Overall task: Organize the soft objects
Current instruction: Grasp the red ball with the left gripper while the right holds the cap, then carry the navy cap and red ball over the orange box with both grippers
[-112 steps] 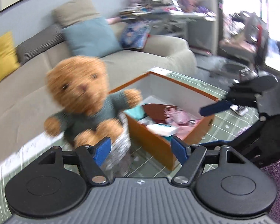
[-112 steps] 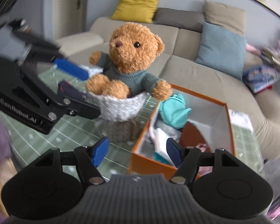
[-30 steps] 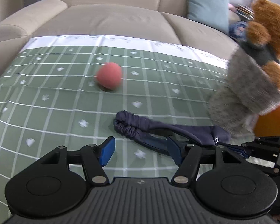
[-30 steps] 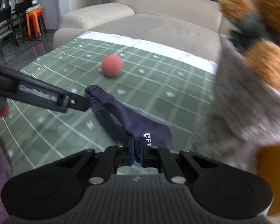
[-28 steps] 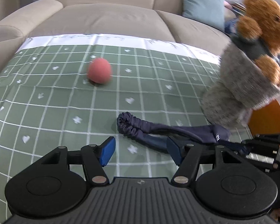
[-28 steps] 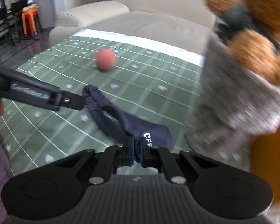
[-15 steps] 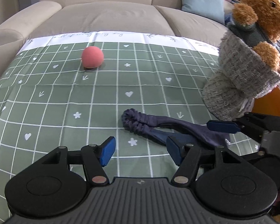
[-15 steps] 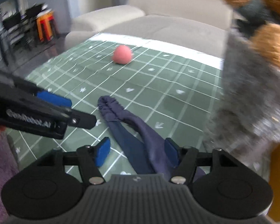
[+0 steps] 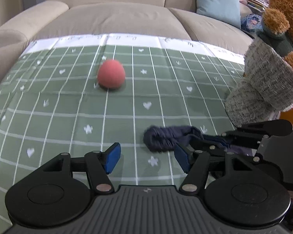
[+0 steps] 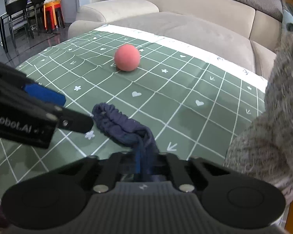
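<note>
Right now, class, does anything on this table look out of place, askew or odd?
The navy sock lies bunched and crumpled on the green checked tablecloth, one end pinched in the shut right gripper. The pink ball sits loose farther back. Nothing looks spilled or damaged.

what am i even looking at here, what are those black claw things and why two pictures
These are two hand-held grippers, one in each of a person's hands, each with a fisheye camera looking along its fingers. So one picture comes from the left gripper, the other from the right gripper. Below them lies a green checked tablecloth with a pink ball and a dark blue sock. The right gripper has just closed on the sock's near end. The left gripper is open and holds nothing. At the right edge, a teddy bear sits in a grey knitted basket.
</note>
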Demonstrator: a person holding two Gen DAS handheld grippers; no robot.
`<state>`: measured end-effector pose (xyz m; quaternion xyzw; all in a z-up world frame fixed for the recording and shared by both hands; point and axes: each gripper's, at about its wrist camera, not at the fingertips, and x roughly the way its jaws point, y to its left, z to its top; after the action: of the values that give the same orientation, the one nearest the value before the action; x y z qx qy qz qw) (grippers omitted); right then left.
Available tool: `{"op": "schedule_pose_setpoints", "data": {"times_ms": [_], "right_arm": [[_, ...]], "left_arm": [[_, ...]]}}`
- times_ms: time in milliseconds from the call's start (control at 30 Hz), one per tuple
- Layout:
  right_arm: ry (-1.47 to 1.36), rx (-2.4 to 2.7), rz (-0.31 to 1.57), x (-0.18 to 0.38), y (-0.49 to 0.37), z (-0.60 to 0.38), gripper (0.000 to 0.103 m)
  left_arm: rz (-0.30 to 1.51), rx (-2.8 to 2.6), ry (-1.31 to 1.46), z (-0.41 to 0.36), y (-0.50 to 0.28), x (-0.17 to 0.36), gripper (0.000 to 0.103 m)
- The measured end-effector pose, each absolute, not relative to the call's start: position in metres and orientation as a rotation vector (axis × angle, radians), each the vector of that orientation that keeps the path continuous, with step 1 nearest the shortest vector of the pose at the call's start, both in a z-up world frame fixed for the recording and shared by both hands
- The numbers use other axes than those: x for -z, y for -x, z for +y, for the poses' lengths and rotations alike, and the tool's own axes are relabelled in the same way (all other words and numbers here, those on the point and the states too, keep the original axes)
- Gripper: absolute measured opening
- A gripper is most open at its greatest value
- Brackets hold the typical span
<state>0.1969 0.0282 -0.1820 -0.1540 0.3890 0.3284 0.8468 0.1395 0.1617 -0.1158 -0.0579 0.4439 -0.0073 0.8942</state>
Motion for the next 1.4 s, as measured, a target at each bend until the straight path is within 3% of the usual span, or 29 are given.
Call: {"op": "schedule_pose_setpoints", "data": {"times_ms": [300, 667, 767, 900, 1033, 1400], "right_arm": [[0.297, -0.612, 0.718, 0.166, -0.23, 0.047, 0.002], [0.269, -0.533, 0.701, 0.167, -0.261, 0.062, 0.001], [0.264, -0.531, 0.709, 0.172, -0.266, 0.064, 0.001], [0.26, -0.531, 0.719, 0.176, -0.268, 0.066, 0.002], [0.258, -0.534, 0.73, 0.18, -0.27, 0.068, 0.002], [0.239, -0.55, 0.71, 0.165, -0.261, 0.065, 0.001]], "left_arm": [[0.79, -0.063, 0.063, 0.186, -0.185, 0.117, 0.083], [0.776, -0.064, -0.049, 0.2, -0.241, 0.141, 0.082], [0.78, -0.072, -0.068, 0.2, -0.247, 0.147, 0.074], [0.785, -0.075, -0.04, 0.203, -0.251, 0.153, 0.071], [0.775, -0.048, -0.071, 0.199, -0.252, 0.155, 0.055], [0.747, -0.04, -0.111, 0.185, -0.225, 0.131, 0.052]]}}
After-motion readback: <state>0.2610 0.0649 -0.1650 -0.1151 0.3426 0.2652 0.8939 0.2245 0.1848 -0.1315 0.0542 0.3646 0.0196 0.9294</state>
